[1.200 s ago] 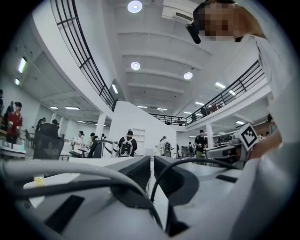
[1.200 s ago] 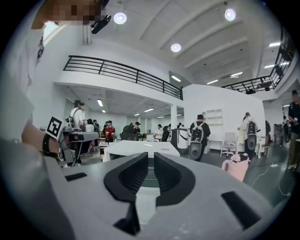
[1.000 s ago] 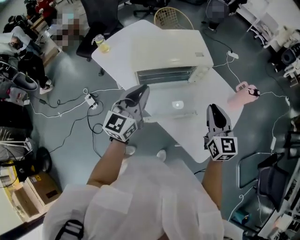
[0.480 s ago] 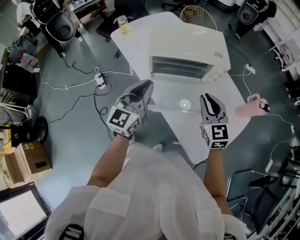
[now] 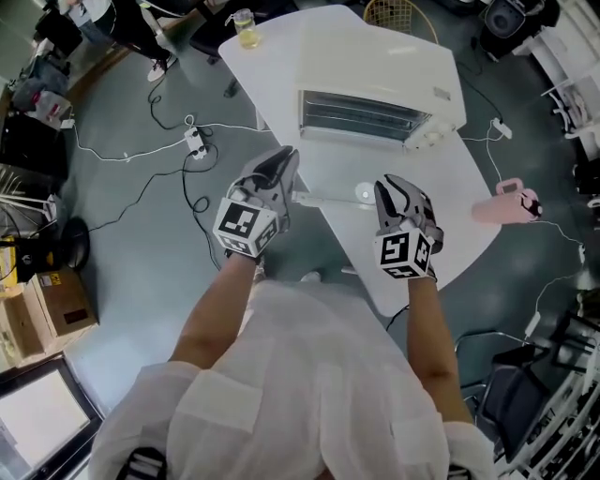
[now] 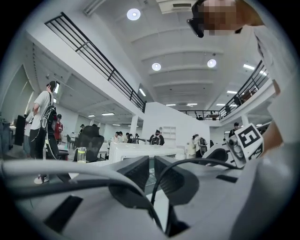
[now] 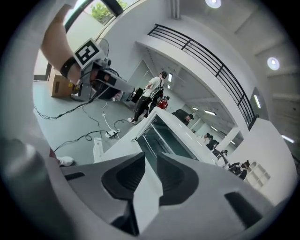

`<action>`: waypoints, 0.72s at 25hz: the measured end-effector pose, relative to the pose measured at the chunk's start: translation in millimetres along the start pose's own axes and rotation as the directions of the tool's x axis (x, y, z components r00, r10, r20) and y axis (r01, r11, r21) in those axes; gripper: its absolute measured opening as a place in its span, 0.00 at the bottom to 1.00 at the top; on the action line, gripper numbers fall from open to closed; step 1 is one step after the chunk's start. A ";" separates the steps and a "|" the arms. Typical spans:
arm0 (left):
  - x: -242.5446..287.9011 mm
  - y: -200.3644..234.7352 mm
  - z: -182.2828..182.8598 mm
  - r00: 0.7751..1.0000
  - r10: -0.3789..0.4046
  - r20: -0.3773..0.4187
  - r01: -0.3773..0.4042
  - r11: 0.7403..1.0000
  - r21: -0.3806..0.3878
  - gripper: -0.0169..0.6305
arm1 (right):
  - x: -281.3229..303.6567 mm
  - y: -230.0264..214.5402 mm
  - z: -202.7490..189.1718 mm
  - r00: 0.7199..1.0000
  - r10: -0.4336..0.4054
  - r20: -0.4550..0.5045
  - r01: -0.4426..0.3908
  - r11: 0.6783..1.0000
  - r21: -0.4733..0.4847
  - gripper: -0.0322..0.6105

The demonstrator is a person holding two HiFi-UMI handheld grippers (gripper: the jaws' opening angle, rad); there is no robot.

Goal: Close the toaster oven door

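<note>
Table (image 5: 272,75): toaster oven (image 5: 375,70) set toward far edge, its door (image 5: 352,183) folded down toward near edge. Cup (image 5: 245,28) on far left corner. Floor (image 5: 122,234): power strip (image 5: 195,142) off table's left edge.

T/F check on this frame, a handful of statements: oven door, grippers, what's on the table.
1. The toaster oven's door hangs open. True: the toaster oven has its door folded down flat in front of it.
2. The right gripper is clamped on the door. False: the right gripper has its jaws apart. They have just been opening and press on nothing.
3. A cup of yellow liquid stands at the table's far corner. True: the cup is there.
4. The toaster oven stands on the floor. False: it stands on the white table.
</note>
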State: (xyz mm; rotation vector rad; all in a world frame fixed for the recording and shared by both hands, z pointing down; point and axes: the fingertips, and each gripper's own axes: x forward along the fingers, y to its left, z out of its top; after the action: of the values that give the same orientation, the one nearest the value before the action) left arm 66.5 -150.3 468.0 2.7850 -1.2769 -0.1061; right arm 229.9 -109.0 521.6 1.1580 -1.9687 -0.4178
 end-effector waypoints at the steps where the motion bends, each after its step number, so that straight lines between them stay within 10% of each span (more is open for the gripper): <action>1: -0.7 0.3 -5.4 1.000 0.005 -0.009 -0.004 1.000 0.004 0.06 | 2.8 6.0 -3.9 1.000 0.002 -0.014 -0.002 1.000 -0.021 0.18; 18: -28.8 5.7 -31.6 0.999 0.052 0.003 -0.052 0.999 0.005 0.06 | 20.1 99.7 -56.4 0.985 0.091 -0.147 -0.117 0.977 -0.179 0.21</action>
State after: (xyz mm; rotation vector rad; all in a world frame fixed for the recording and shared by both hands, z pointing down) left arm 46.4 -130.8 500.9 2.7543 -1.3508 -0.1047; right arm 210.2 -67.2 628.5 0.9359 -1.8184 -0.4447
